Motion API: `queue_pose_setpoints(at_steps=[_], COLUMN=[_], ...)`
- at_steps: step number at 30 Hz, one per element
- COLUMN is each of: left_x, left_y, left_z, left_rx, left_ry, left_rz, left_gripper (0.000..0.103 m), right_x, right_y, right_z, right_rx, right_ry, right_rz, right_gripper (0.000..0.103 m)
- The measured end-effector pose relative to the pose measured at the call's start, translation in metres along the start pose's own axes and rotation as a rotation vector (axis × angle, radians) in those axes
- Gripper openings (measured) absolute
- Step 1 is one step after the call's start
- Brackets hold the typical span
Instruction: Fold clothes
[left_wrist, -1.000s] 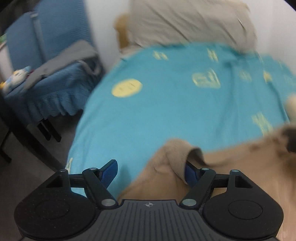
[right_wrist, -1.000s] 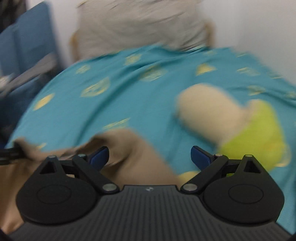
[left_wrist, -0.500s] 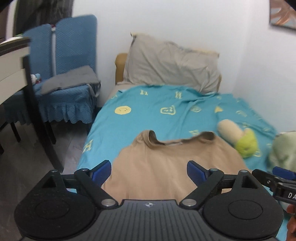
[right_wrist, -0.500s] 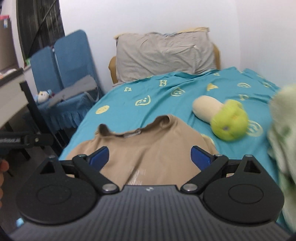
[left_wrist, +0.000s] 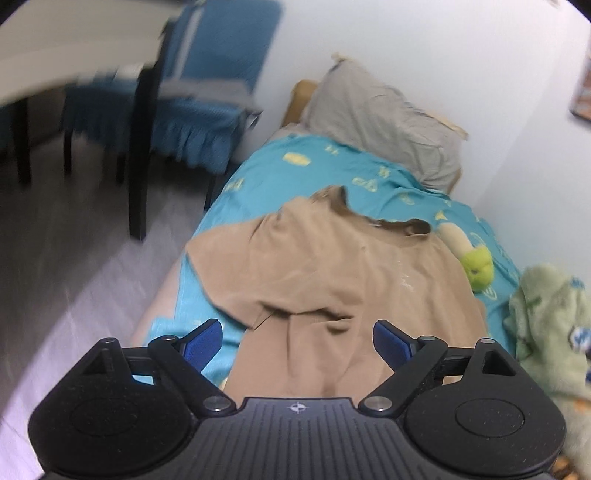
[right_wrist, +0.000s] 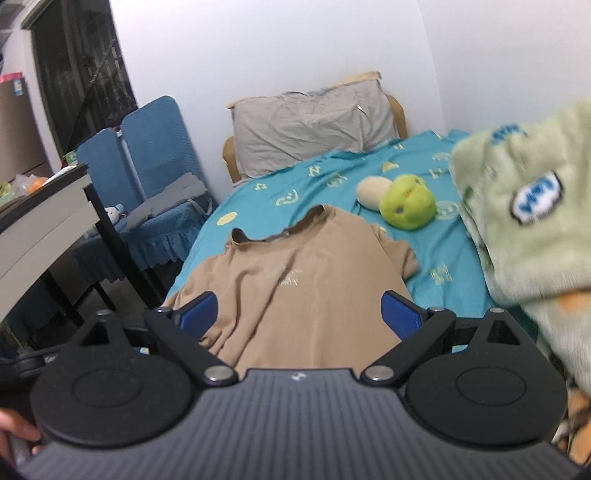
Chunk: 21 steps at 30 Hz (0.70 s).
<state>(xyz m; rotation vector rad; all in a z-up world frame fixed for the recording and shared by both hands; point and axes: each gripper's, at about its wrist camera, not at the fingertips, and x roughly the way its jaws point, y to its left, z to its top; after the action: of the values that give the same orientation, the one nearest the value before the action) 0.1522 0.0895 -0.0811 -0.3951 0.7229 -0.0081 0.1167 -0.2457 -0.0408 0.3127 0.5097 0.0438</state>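
A tan T-shirt (left_wrist: 332, 273) lies spread face up on the teal bedsheet (left_wrist: 332, 166), collar toward the pillow; it also shows in the right wrist view (right_wrist: 295, 280). Its left sleeve (left_wrist: 229, 266) lies out over the bed's left side and is creased near the armpit. My left gripper (left_wrist: 297, 339) is open and empty, above the shirt's lower left part. My right gripper (right_wrist: 299, 314) is open and empty, above the shirt's lower middle. Neither touches the cloth.
A green and cream plush toy (right_wrist: 402, 201) lies right of the shirt. A pale green fleece blanket (right_wrist: 524, 221) is heaped at the right. A grey pillow (right_wrist: 314, 129) is at the head. A blue chair (right_wrist: 159, 177) and a table (right_wrist: 44, 221) stand left of the bed.
Both grippers have let go of the collar and pulled back toward the foot of the bed. The shirt now lies flat. The left view has swung left and tilted.
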Motion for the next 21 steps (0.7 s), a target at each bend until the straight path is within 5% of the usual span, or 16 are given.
queue_pose_setpoints(at_steps=[3, 8, 15, 18, 21], left_x=[0.021, 0.063, 0.139, 0.165, 0.177], left_y=[0.031, 0.060, 0.082, 0.085, 0.086], left_z=[0.005, 0.021, 0.044, 0.052, 0.060], left_rx=[-0.150, -0.236, -0.225, -0.209, -0.168], left_ry=[0.006, -0.010, -0.001, -0.011, -0.019], left_rz=[0.017, 0.078, 0.149, 0.168, 0.149], left_gripper=[0.087, 0.078, 0.069, 0.047, 0.013], right_x=[0.008, 0.026, 0.058, 0.071, 0.084], right_y=[-0.008, -0.019, -0.016, -0.019, -0.025], right_z=[-0.002, -0.002, 0.000, 0.001, 0.000], right_rx=[0.033, 0.107, 0.108, 0.106, 0.127], right_ry=[0.014, 0.039, 0.051, 0.059, 0.081], right_rz=[-0.013, -0.010, -0.007, -0.013, -0.020], right_gripper=[0.097, 0.097, 0.097, 0.097, 0.097])
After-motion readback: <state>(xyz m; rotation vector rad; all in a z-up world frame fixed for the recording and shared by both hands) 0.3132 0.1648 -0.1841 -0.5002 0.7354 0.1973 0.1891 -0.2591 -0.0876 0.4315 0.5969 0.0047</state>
